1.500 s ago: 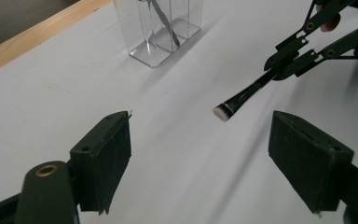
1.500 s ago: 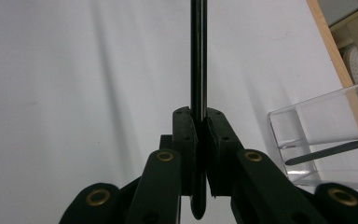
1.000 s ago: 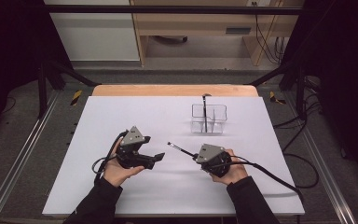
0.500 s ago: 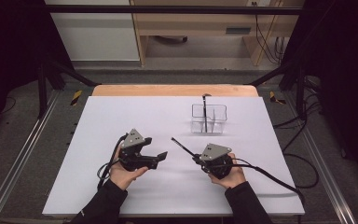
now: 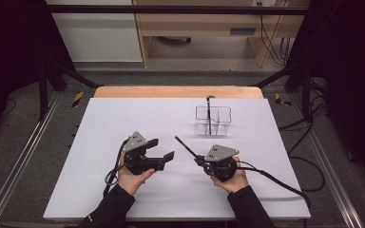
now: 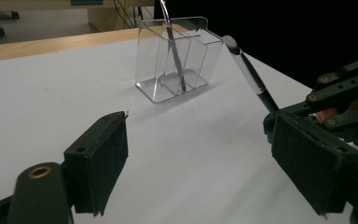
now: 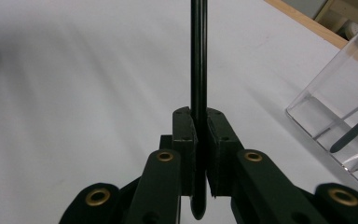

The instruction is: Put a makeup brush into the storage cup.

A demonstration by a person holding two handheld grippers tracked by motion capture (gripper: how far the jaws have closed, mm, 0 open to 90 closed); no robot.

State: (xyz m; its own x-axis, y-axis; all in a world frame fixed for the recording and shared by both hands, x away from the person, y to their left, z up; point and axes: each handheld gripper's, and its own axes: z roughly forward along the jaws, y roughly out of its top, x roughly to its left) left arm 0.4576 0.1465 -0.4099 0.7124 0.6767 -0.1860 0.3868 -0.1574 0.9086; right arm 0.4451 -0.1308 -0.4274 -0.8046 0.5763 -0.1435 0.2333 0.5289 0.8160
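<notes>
My right gripper (image 5: 199, 160) is shut on the lower end of a slim black brush (image 5: 185, 146), which slants up and to the left above the white table. In the right gripper view the jaws (image 7: 199, 140) clamp the brush's dark handle (image 7: 198, 70). The left gripper (image 5: 163, 149) hovers just left of it, open, with nothing between its pads (image 6: 98, 161). In the left gripper view the brush (image 6: 249, 74) shows a silver ferrule and a grey tip. A clear divided holder (image 5: 212, 121) stands at the back right with one thin dark tool (image 5: 208, 111) upright in it.
The white sheet (image 5: 123, 118) covers the table, with a wooden edge (image 5: 171, 91) at the back. Cables trail from both grippers toward the front and right. Dark frame posts stand at both sides. In the left gripper view the holder (image 6: 177, 60) is ahead.
The left gripper has drifted slightly to the right, toward the brush. The brush has tilted a little, its tip pointing farther back. The right hand stays in place.
</notes>
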